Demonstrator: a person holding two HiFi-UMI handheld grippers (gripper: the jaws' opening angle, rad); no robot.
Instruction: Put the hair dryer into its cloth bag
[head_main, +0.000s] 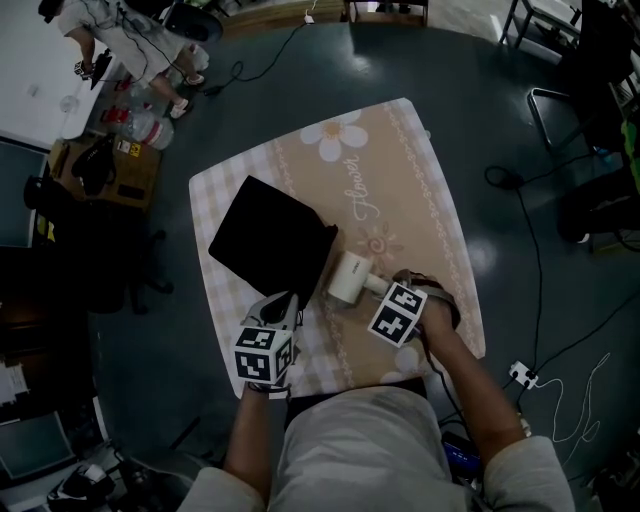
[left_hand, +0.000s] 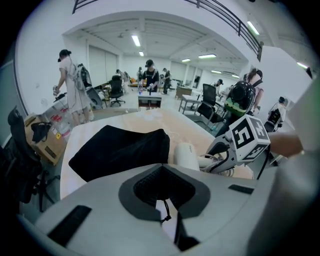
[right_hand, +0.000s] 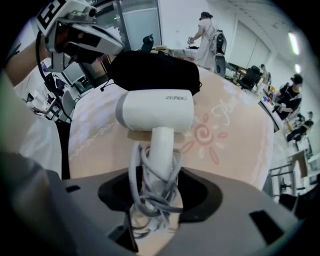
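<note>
From the head view, the black bag (head_main: 268, 240) lies flat on the desk (head_main: 425, 190). The hair dryer (head_main: 352, 280) lies just beside the bag's near right edge, its barrel end toward the bag and its handle pointing away. That lie puts it a short push from the bag's mouth. The left claw (head_main: 288, 304) sits at the bag's near corner. The right claw (head_main: 380, 291) hangs over the dryer's handle, on the side away from the bag.

In the left gripper view, the left claw is clenched on a fold of the bag's near edge, and a thin drawstring (left_hand: 163, 212) dangles below the pinch. My reading is that this hold pins the mouth, so the bag cannot slide off when the dryer is pushed in.

In the right gripper view, the right claw is released, its jaws spread wide on either side of the handle (right_hand: 161, 145) with gaps on both sides. The grey cord (right_hand: 150, 200) is wound round the handle, and the bag lies just beyond the barrel. Taking the handle there would probably trap the cord too, so it would not trail outside the bag. The dryer is not yet in the bag.
</note>
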